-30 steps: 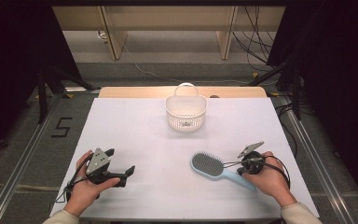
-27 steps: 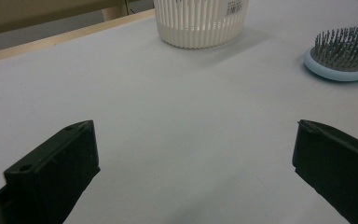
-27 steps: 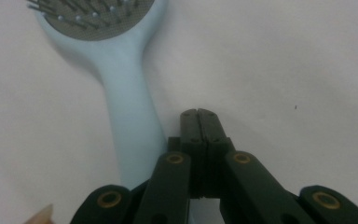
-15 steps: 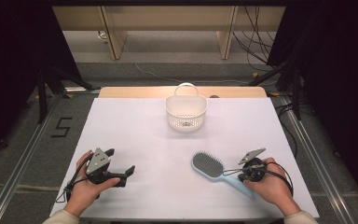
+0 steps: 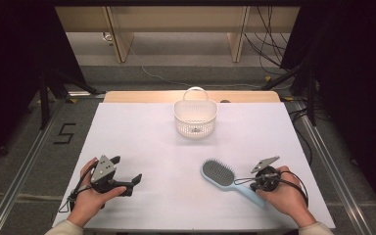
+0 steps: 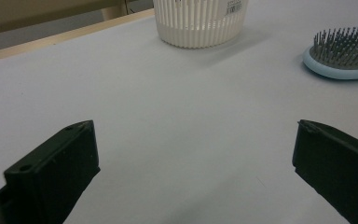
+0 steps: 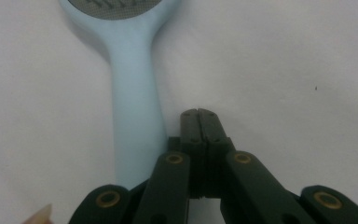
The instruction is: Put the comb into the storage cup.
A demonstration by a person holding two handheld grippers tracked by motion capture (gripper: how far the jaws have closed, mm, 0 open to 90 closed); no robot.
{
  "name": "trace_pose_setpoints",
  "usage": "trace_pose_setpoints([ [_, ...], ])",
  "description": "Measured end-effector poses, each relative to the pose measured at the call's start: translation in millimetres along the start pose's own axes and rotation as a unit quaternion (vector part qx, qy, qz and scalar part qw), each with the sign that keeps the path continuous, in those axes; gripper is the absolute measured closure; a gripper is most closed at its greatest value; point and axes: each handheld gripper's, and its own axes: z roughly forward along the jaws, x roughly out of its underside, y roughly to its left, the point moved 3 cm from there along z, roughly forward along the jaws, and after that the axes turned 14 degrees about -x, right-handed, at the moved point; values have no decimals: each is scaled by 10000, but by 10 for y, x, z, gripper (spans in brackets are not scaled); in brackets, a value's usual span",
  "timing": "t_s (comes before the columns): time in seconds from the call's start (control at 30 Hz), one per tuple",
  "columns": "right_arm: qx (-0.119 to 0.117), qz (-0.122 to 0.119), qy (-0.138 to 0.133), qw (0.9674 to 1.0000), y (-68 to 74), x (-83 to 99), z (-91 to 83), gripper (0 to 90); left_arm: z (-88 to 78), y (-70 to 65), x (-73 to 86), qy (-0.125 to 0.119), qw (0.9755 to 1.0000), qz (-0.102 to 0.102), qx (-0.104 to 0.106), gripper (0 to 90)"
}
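A light blue hairbrush [image 5: 219,173] lies bristles up on the white table, its handle pointing to the near right. My right gripper [image 5: 257,185] hovers over that handle with its jaws shut together and nothing between them. In the right gripper view the shut jaws [image 7: 199,116] sit just right of the handle [image 7: 135,102]; I cannot tell whether they touch it. My left gripper [image 5: 133,185] rests at the near left, open and empty. Its wide jaws [image 6: 191,154] face the brush [image 6: 342,51] and a white slatted basket [image 6: 200,23].
The white basket [image 5: 195,117] with its handle up stands at the far middle of the white sheet [image 5: 147,142]. A wooden strip [image 5: 127,96] borders the far edge. Metal rails [image 5: 323,152] and cables run beside the table.
My right hand has drifted slightly toward the near edge, along the brush handle. The brush, the basket and the left gripper have stayed put.
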Motion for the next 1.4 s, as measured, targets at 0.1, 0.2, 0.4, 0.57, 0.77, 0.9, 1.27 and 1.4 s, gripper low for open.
trace_pose_setpoints([
  [0.1,5,15,-23,10000,-1,4,0,900,0,-1,0,2,10000,3,-1,0],
  [0.2,1,87,-89,9999,-9,12,-5,870,-1,0,0,3,10000,8,1,0],
  [0.4,-64,201,-480,9986,-54,54,-16,735,0,2,0,-7,10000,9,-27,0],
  [0.57,50,200,-1114,9936,-83,54,-73,653,3,-2,2,3,10000,-3,2,0],
  [0.77,122,58,-2175,9760,-104,2,-161,449,2,-2,1,3,10000,-2,0,0],
  [0.9,90,-132,-2592,9657,-106,-22,-182,335,4,-4,2,6,10000,5,6,0],
  [1.27,-171,-439,-3486,9361,-94,-71,-270,160,4,-1,1,-1,10000,28,-17,0],
  [1.4,-204,-500,-3544,9335,-89,-88,-287,159,7,-3,1,-1,10000,28,-10,0],
])
